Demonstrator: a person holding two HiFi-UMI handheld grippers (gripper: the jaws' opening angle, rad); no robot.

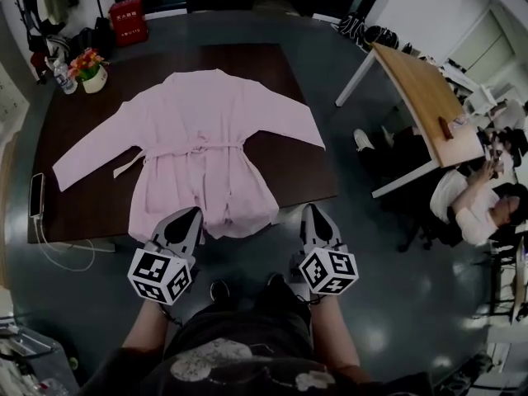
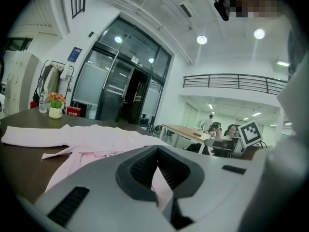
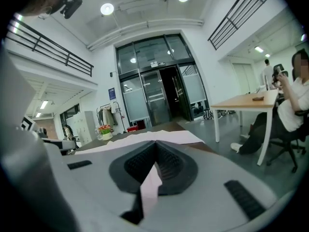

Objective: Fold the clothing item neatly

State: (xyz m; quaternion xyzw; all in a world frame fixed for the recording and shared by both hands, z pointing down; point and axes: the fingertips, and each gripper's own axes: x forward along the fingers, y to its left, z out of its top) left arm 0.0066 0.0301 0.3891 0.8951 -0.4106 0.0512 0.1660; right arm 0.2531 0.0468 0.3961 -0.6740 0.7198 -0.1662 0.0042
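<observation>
Pinching the near hem, the left gripper point(image 1: 190, 219) and right gripper point(image 1: 313, 215) each have their jaws closed on pink cloth. The robe point(image 1: 202, 134) lies flat on the table point(image 1: 307, 172), its long axis running straight away from both grippers, sleeves spread sideways. A flower pot point(image 1: 90, 72) and phone point(image 1: 36, 195) sit well left, likely clear of a forward fold.

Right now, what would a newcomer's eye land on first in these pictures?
A pink robe lies spread flat on the dark table, sleeves out wide and belt tied at the waist. At the near edge, the left tool and the right tool are each shut on pink cloth at the hem. A flower pot stands at the table's far left corner.
</observation>
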